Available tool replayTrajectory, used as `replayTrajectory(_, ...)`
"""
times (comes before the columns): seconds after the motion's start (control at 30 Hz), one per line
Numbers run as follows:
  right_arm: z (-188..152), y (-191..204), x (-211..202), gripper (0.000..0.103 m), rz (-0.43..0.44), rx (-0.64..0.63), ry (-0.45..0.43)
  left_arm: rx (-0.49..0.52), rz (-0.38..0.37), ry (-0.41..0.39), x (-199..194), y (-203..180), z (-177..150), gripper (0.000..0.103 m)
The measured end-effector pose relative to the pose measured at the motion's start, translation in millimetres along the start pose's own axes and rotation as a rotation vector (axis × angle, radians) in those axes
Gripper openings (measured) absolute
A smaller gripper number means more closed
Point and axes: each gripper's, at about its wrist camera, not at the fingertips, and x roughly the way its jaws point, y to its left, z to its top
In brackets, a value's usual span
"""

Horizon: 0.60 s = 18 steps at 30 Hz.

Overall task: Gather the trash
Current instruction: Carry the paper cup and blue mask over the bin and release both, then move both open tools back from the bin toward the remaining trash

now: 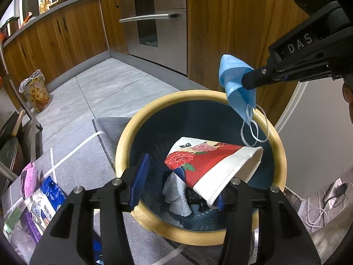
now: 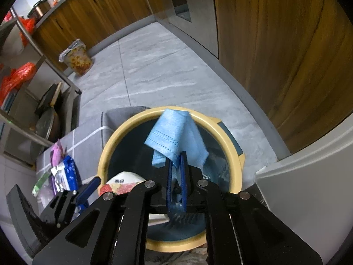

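A round bin with a tan rim (image 1: 123, 145) and dark inside stands on the floor below both grippers. A crushed paper cup (image 1: 205, 163) with red flower print lies tilted inside it, over a crumpled tissue (image 1: 176, 196). My left gripper (image 1: 181, 183) hangs over the bin's near rim, open; the cup lies between its blue pads, and the left pad (image 1: 139, 181) is clear of it. My right gripper (image 2: 176, 167) is shut on a blue face mask (image 2: 174, 137) held above the bin's opening. In the left wrist view the mask (image 1: 236, 81) dangles from that gripper (image 1: 245, 80), ear loops over the far rim.
Snack wrappers and packets (image 1: 44, 198) lie on a grey mat left of the bin. A floral bin with a bag liner (image 1: 36, 92) stands by the wooden cabinets. An oven (image 1: 154, 22) is at the back, a metal rack with pans (image 2: 48, 114) at left, cables (image 1: 326, 201) at right.
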Motion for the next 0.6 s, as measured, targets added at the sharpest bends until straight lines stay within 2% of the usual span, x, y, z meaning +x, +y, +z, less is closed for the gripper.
replayTrajectory(0.07, -0.4, -0.2, 0.1, 0.015, 0.004, 0.000, 0.003, -0.001, 0.001, 0.000, -1.0, 0.4, 0.3, 0.059)
replayTrajectory(0.13, -0.3, -0.3, -0.7, 0.020, -0.002, 0.001, 0.000, -0.002, 0.006, -0.014, -3.7, 0.2, 0.0, 0.077)
replayTrajectory(0.2, 0.1, -1.9, -2.4, 0.024, -0.004, 0.011, -0.007, -0.007, 0.012, -0.030, -6.7, 0.3, 0.1, 0.087)
replayTrajectory(0.23, 0.4, -3.2, -2.9, 0.025, -0.002, 0.017, -0.009, -0.013, 0.009, -0.036, -7.6, 0.5, 0.7, 0.089)
replayTrajectory(0.3, 0.8, -5.4, -3.5, 0.034, 0.004, 0.031, -0.011, -0.025, 0.003, -0.034, -7.5, 1.7, 1.3, 0.095)
replayTrajectory(0.37, 1.0, -6.0, -4.1, 0.039, 0.007, 0.038, -0.015, -0.031, 0.011, -0.035, -7.0, 2.3, 0.1, 0.097)
replayTrajectory(0.43, 1.5, -5.9, -4.7, 0.039, 0.011, 0.040, -0.018, -0.035, 0.014, -0.023, -4.6, 3.1, -0.2, 0.097)
replayTrajectory(0.6, 1.9, -4.4, -7.1, 0.052, 0.021, 0.042, -0.027, -0.049, 0.012, -0.010, -3.2, 6.0, -1.3, 0.097)
